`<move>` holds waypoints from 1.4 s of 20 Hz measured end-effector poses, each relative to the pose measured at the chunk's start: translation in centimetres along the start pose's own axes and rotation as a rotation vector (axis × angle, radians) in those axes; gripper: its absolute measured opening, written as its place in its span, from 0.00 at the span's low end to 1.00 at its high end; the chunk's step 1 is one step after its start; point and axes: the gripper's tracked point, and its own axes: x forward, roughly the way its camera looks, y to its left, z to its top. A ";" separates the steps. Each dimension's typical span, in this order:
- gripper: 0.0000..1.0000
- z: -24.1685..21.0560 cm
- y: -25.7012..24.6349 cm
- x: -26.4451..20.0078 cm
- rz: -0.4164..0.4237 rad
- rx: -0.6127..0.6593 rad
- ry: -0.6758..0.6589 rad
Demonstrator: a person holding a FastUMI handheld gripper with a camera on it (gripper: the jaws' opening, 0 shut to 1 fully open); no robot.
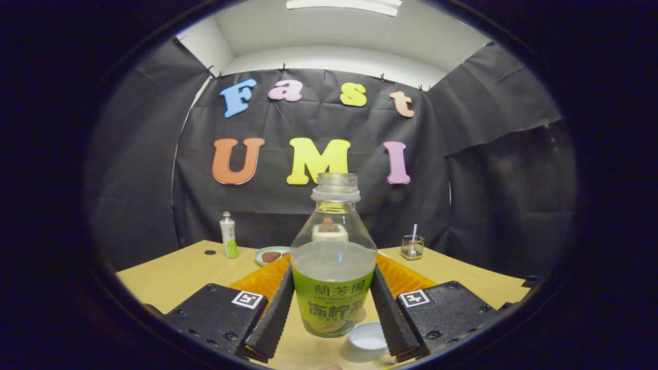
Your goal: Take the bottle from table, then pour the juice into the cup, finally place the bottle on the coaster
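Black cloth walls close in a booth around a pale wooden bench (169,277), lit from a panel in the white ceiling. At the centre stands the bottle (333,267), upright and uncapped, with a clear neck, a green label around its lower half and cloudy pale juice reaching up to about its shoulder. It sits between the two dark ribbed fingers (272,318) of the gripper (333,313), whose jaws are closed on it: both fingers press against the labelled sides, one on each flank. Whether the base touches the bench or hangs just above it cannot be told. Just beside the bottle's foot, near the right finger, lies a small white cap (368,336) on the bench. Through the clear upper part of the bottle a small white block with something brown on top shows, standing farther back; what it is cannot be told. Beyond the fingers, toward the far edge of the bench, a light plate (270,254) holds some brown food to the left, a slim white and green bottle (229,235) stands further left, and a small glass cup (412,246) holding a white stick stands to the right, well apart from the gripped bottle.
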 end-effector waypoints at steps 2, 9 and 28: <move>0.82 -1.1 0.4 1.5 -0.007 -0.046 0.020; 0.83 -3.0 1.4 7.7 -0.030 -0.037 0.058; 0.84 -8.6 -2.9 14.4 -0.209 0.132 0.196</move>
